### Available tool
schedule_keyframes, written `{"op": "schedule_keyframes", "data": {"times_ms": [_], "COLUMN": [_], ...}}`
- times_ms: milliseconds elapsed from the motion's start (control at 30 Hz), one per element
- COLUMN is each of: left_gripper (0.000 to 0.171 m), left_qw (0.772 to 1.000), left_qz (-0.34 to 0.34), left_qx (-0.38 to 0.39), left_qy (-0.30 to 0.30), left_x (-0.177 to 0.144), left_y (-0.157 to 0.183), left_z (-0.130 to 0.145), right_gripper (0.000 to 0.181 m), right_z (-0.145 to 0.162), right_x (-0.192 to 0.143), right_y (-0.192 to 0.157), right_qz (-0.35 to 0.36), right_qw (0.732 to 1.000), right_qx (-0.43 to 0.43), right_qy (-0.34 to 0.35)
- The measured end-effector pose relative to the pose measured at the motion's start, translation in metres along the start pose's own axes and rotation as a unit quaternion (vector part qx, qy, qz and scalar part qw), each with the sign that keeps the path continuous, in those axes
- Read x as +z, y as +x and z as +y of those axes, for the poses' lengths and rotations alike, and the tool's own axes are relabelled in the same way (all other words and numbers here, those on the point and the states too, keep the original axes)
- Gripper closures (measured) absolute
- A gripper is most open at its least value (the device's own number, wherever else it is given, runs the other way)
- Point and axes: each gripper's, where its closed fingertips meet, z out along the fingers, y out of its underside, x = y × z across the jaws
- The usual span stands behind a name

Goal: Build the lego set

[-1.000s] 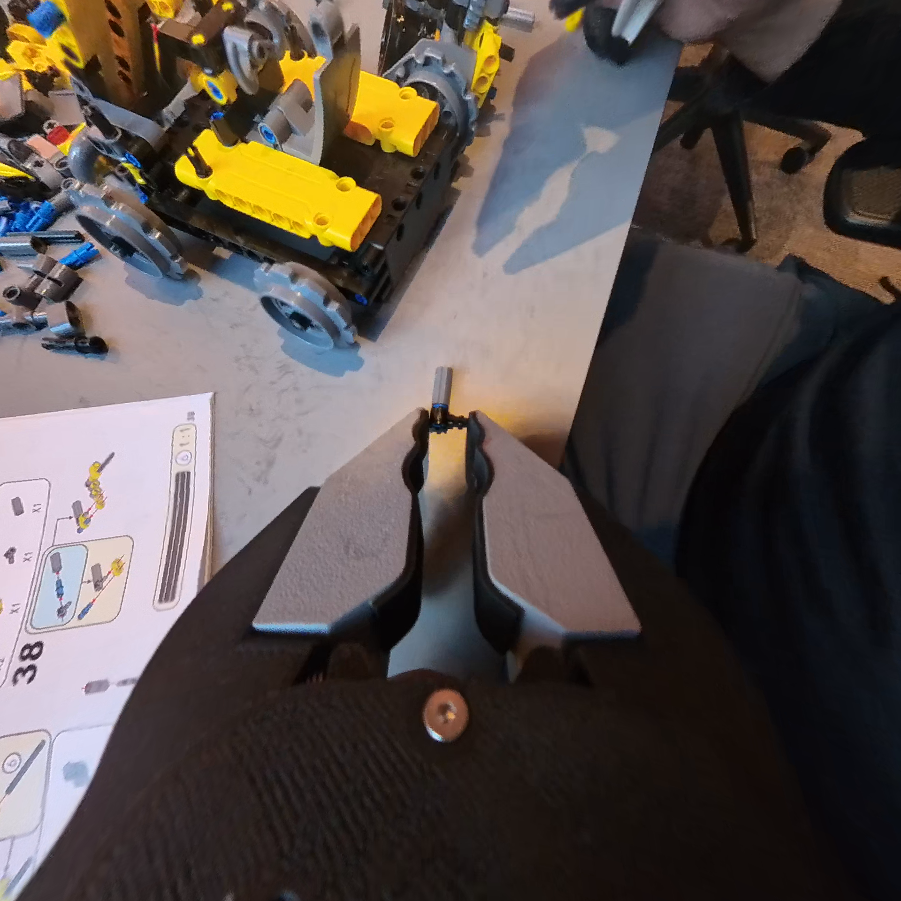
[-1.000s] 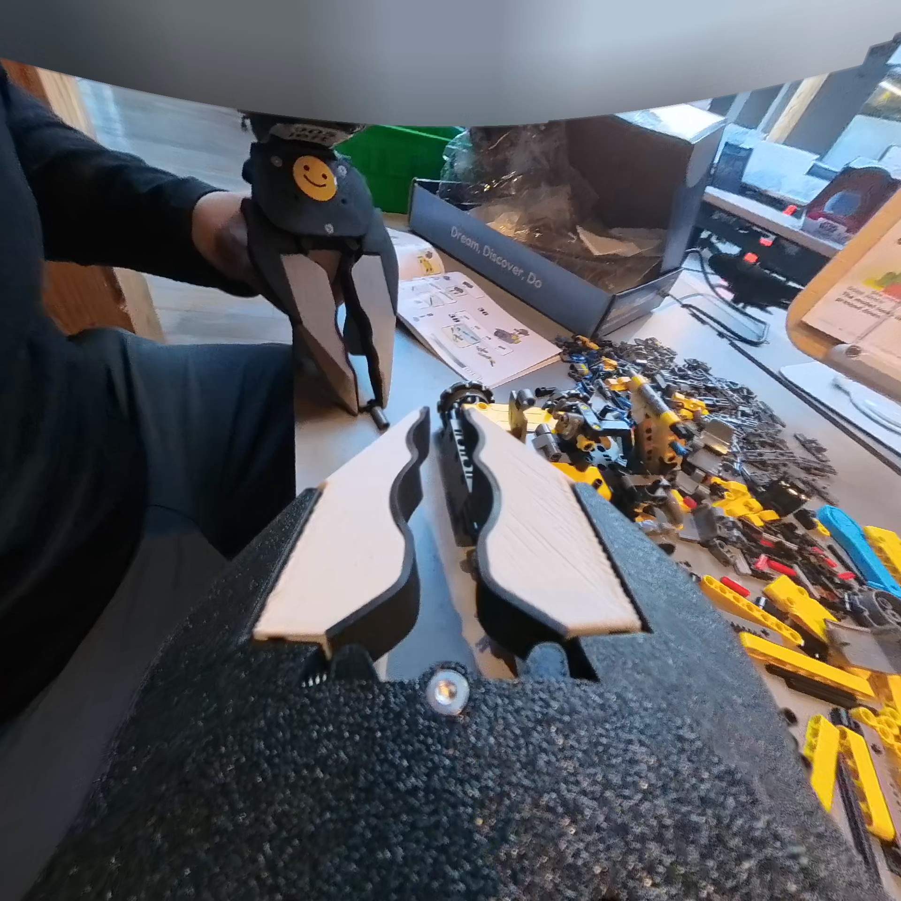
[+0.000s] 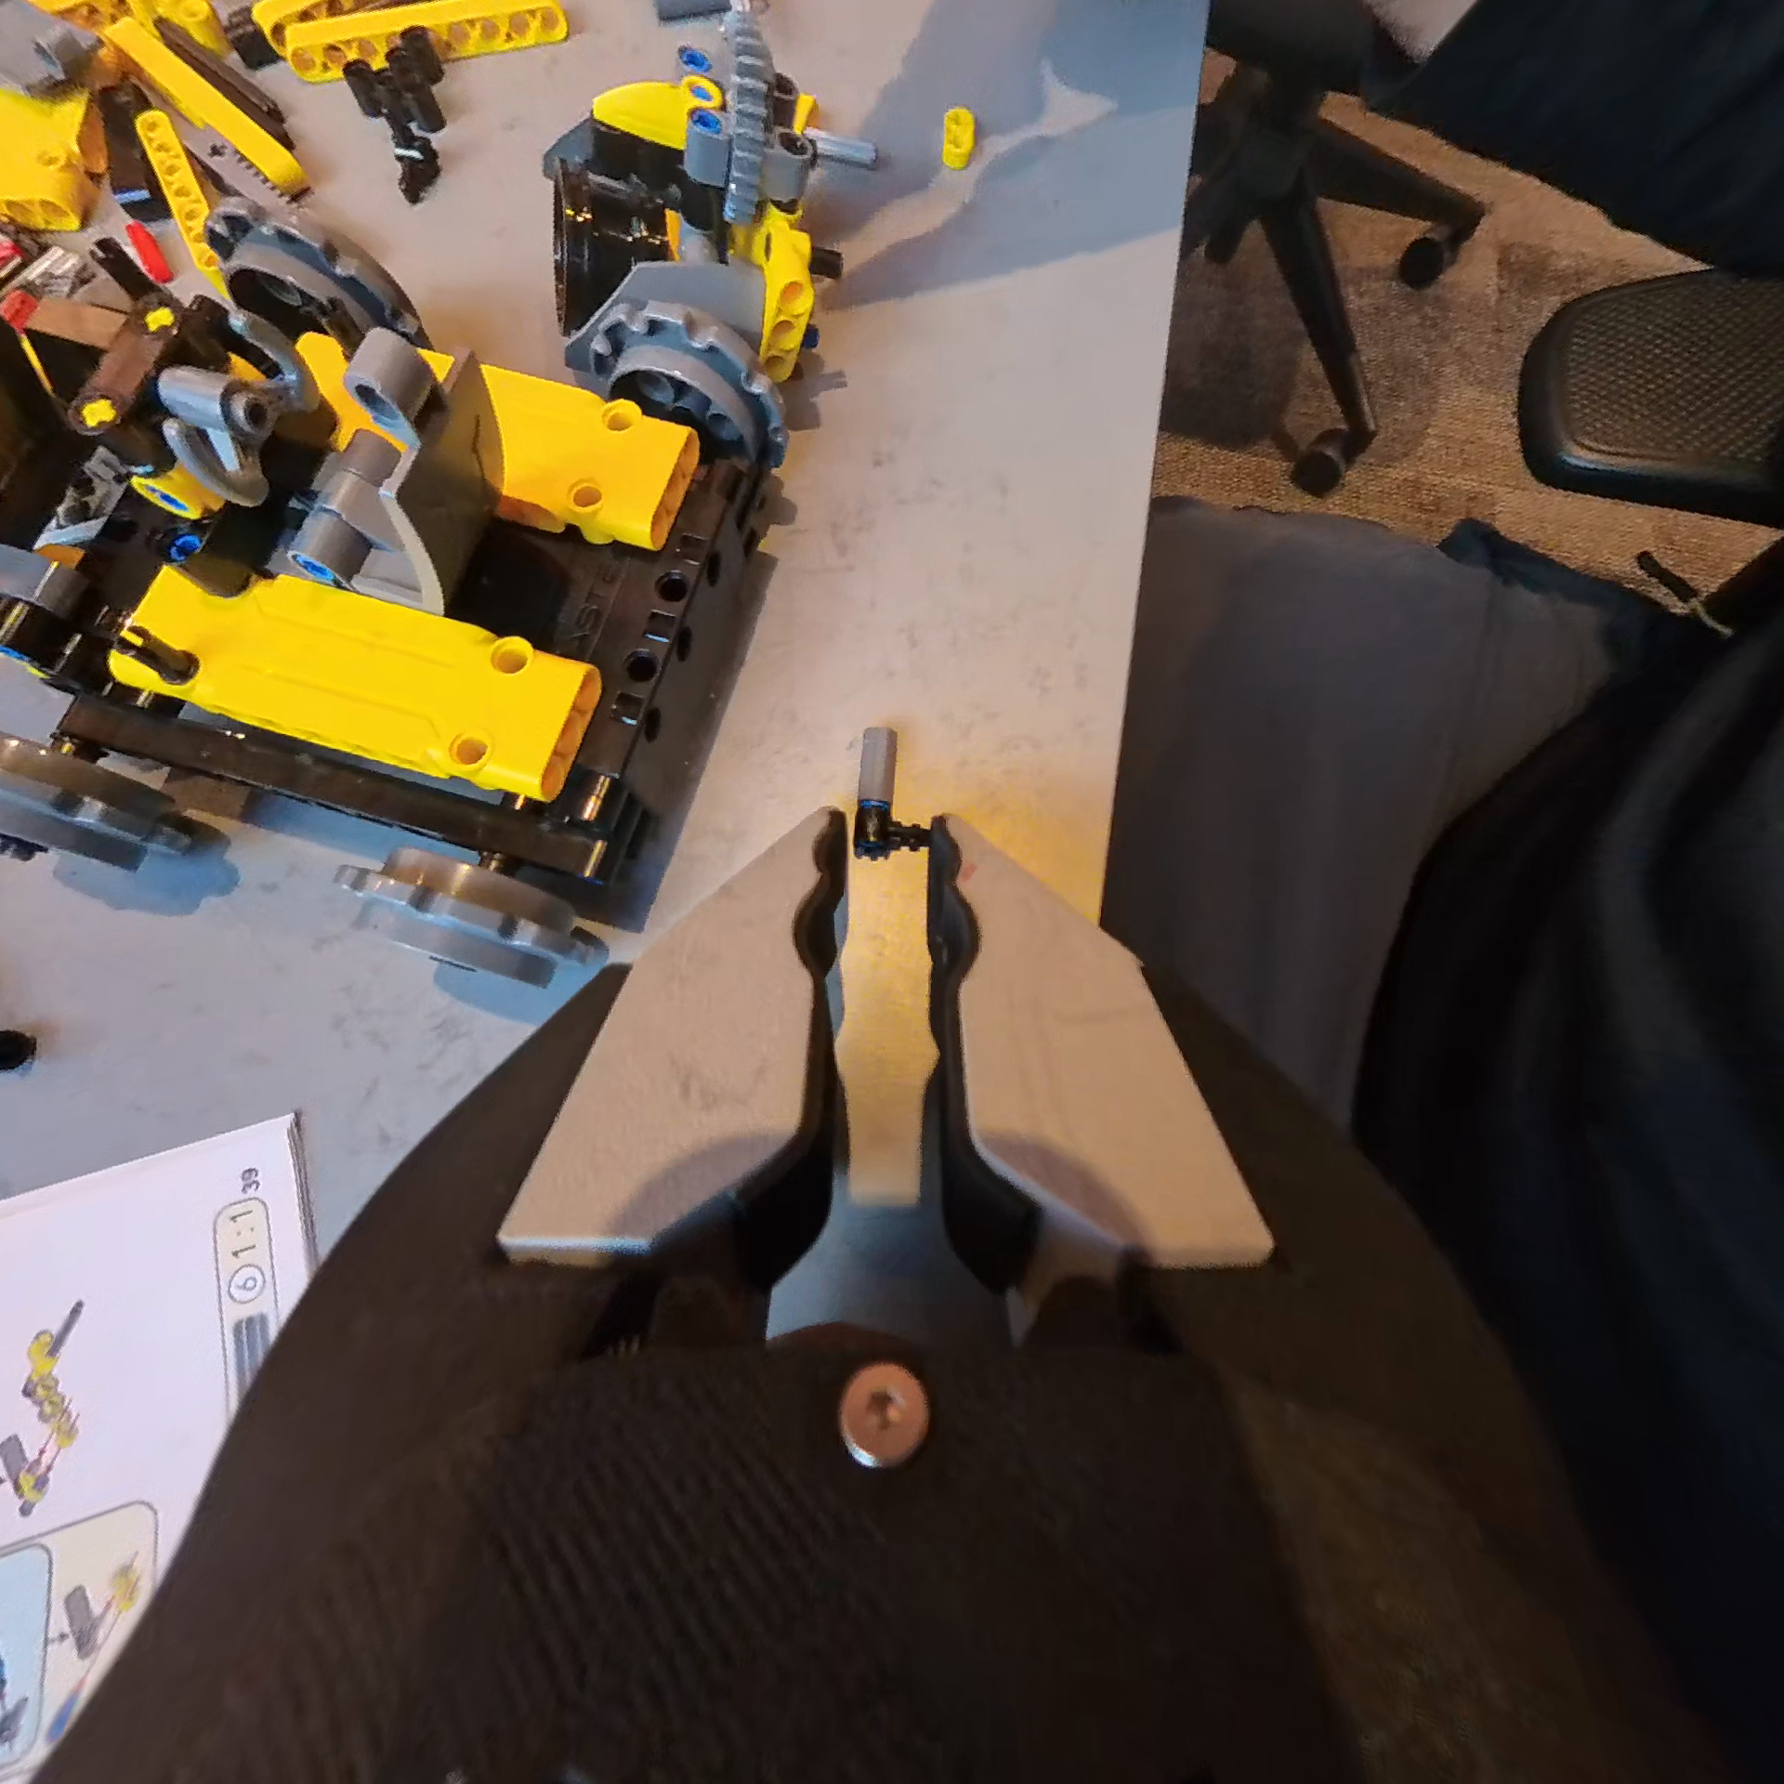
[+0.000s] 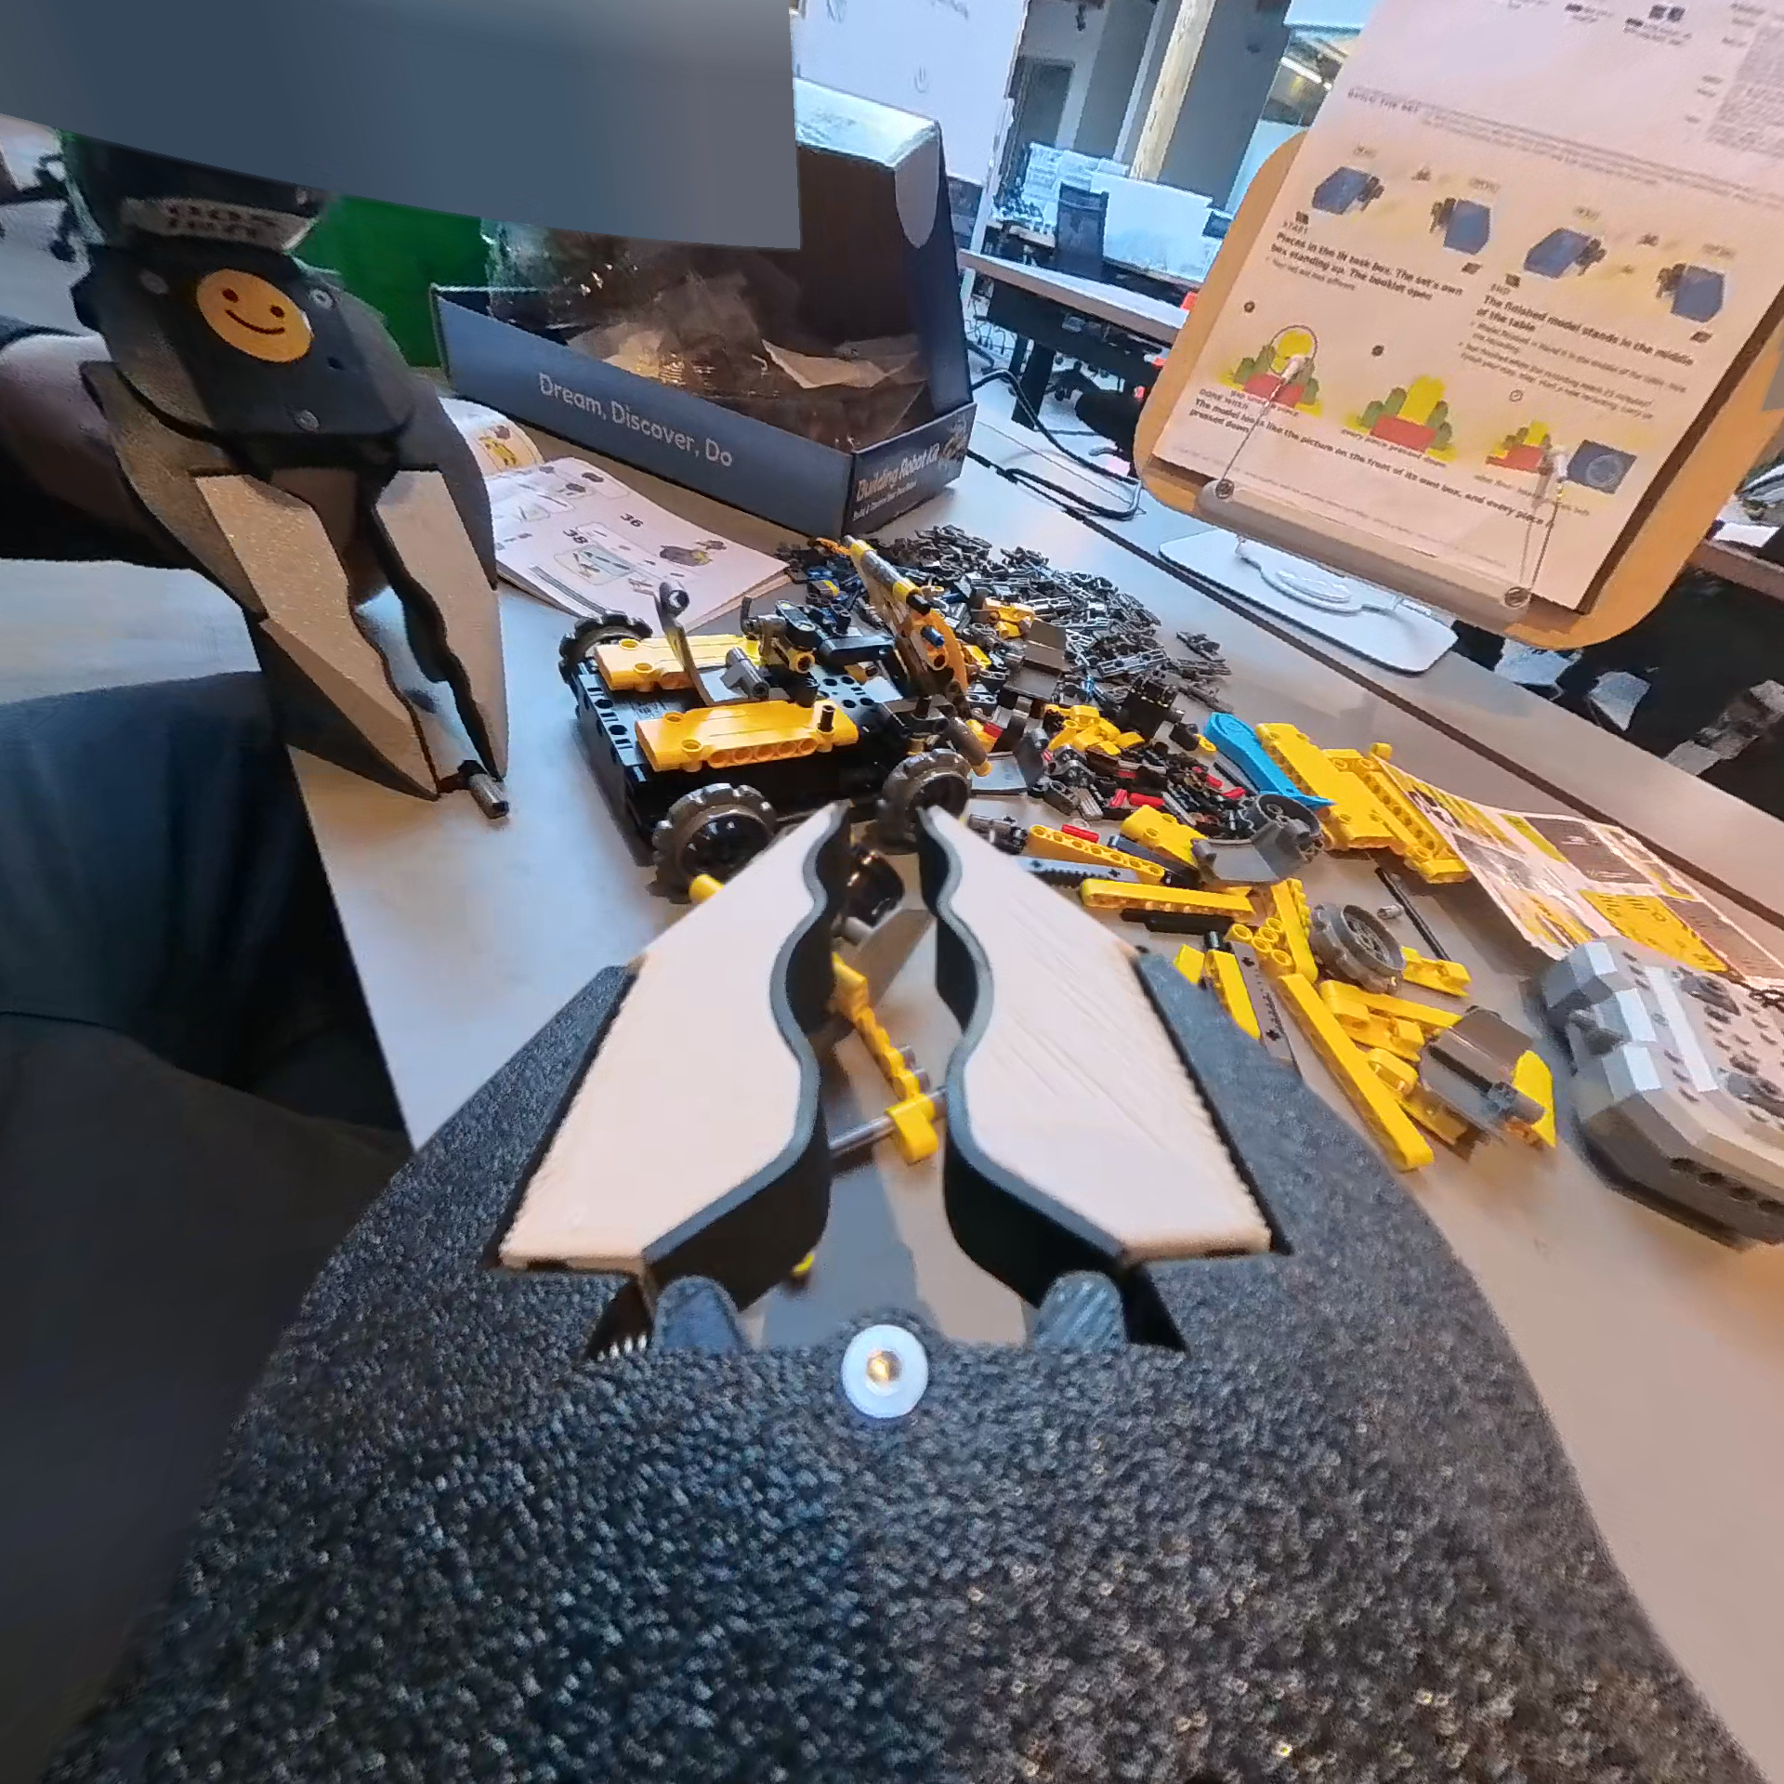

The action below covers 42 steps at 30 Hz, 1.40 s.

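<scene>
Left hand-held gripper (image 3: 890, 836): pointed down at the grey counter (image 3: 965, 541) near its edge, fingers clamped on a small black pin with grey sleeve (image 3: 877, 784), just beside the yellow-and-black wheeled model (image 3: 386, 618). Right hand-held gripper (image 4: 877, 832): angled down over loose yellow and black building parts (image 4: 1284, 927), fingers slightly apart, gripping nothing; a yellow beam piece (image 4: 883, 1047) lies on the counter below the gap. Instruction booklet (image 3: 125, 1371) lies at the counter's near left

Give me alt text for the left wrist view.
The left hand-held gripper pinches a small black-and-grey pin over a grey table. A yellow-and-black brick vehicle sits at left, a booklet at lower left.
</scene>
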Motion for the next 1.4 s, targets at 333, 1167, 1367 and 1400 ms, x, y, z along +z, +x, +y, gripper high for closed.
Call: {"op": "schedule_keyframes", "data": {"times_ms": [333, 1167, 1367, 1400], "left_gripper": [0.148, 0.144, 0.163, 0.164], "left_qw": [1.000, 0.990, 0.990, 0.989], "left_qz": [0.003, -0.132, -0.096, -0.088], "left_qx": [0.011, -0.047, 0.031, 0.042], "left_qy": [0.001, 0.008, -0.099, -0.108], "left_x": [0.000, -0.099, -0.062, -0.058], "left_y": [0.002, -0.120, -0.201, -0.206], "left_z": [-0.001, 0.001, 0.025, 0.026], "right_gripper": [0.170, 0.171, 0.170, 0.170], "right_z": [-0.003, 0.027, 0.024, 0.025], "right_x": [-0.019, -0.046, -0.039, -0.038], "right_y": [0.037, 0.084, 0.086, 0.085], "right_qz": [0.066, 0.135, 0.122, 0.118], "right_qw": [0.998, 0.989, 0.991, 0.991], "right_qx": [-0.001, 0.060, 0.060, 0.060], "right_qy": [-0.018, -0.026, -0.014, -0.014]}}
